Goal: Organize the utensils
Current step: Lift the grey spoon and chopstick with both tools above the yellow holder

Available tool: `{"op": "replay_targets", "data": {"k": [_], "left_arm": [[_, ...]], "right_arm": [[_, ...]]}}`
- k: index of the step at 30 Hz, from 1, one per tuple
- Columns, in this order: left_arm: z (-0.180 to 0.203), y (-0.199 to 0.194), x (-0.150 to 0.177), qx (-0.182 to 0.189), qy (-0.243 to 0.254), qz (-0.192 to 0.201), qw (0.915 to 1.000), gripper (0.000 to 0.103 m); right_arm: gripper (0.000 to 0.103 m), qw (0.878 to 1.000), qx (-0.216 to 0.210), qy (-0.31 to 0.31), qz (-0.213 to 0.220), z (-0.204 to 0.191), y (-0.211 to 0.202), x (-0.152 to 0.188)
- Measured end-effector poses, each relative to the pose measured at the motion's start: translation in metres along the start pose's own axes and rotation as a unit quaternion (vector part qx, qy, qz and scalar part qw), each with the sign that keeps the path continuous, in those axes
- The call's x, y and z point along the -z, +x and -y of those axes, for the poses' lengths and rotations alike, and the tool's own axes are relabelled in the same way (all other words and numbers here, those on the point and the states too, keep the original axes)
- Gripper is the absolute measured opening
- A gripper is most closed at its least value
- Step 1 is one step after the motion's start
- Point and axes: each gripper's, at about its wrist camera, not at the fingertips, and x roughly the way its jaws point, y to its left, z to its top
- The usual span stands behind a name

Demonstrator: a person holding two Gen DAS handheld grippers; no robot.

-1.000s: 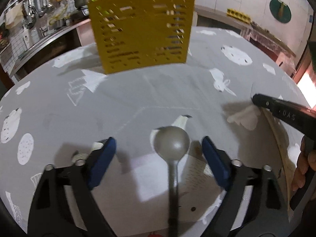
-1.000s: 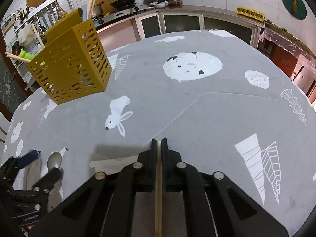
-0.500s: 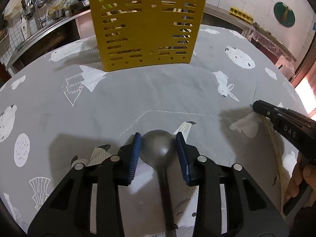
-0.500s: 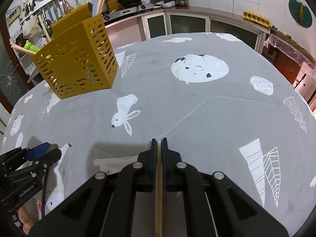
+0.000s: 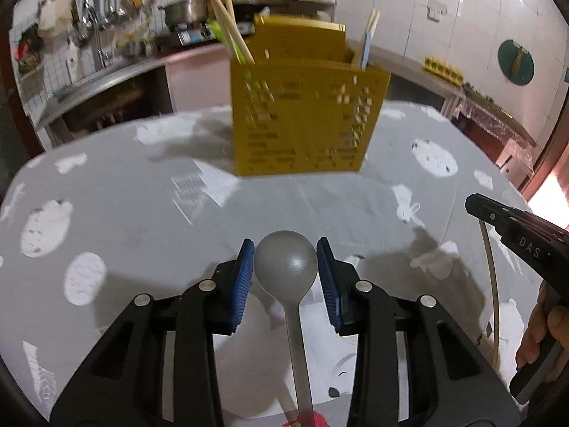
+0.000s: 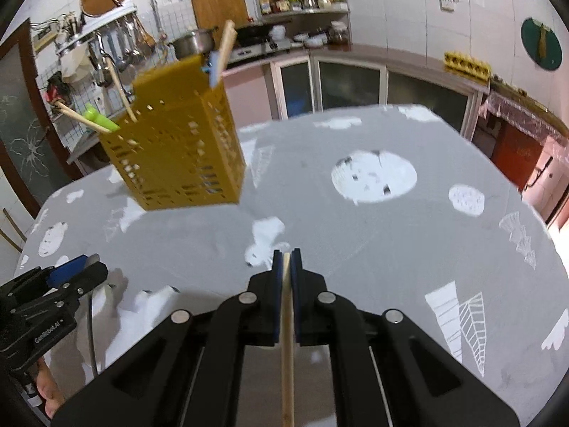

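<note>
My left gripper (image 5: 286, 259) is shut on the bowl of a grey metal spoon (image 5: 286, 263) and holds it above the table, its handle pointing back towards me. My right gripper (image 6: 286, 261) is shut on a wooden chopstick (image 6: 286, 338) that runs back along the fingers. A yellow perforated utensil holder (image 5: 306, 121) stands on the table ahead, with chopsticks and a green utensil sticking out; it also shows in the right wrist view (image 6: 177, 149). The right gripper shows at the right edge of the left wrist view (image 5: 515, 227), the left gripper at the lower left of the right wrist view (image 6: 67, 281).
The table wears a grey cloth with white prints (image 6: 373, 178). Behind it runs a kitchen counter (image 6: 355, 60) with pots, hanging utensils (image 5: 103, 3) and shelves. A table edge drops away at the right (image 5: 533, 213).
The left gripper closed on the spoon's bowl and lifted it off the table. Both grippers rose and now face the holder more levelly. The right gripper kept hold of the chopstick.
</note>
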Motion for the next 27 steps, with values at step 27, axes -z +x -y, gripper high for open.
{"op": "replay_targets", "data": {"k": [27], "left_arm": [[-0.04,-0.07,-0.006,-0.019,-0.025,0.143,0.9892,0.035]], "right_arm": [[0.005,0.98,-0.019,-0.008,0.2,-0.023,-0.078,-0.025]]}}
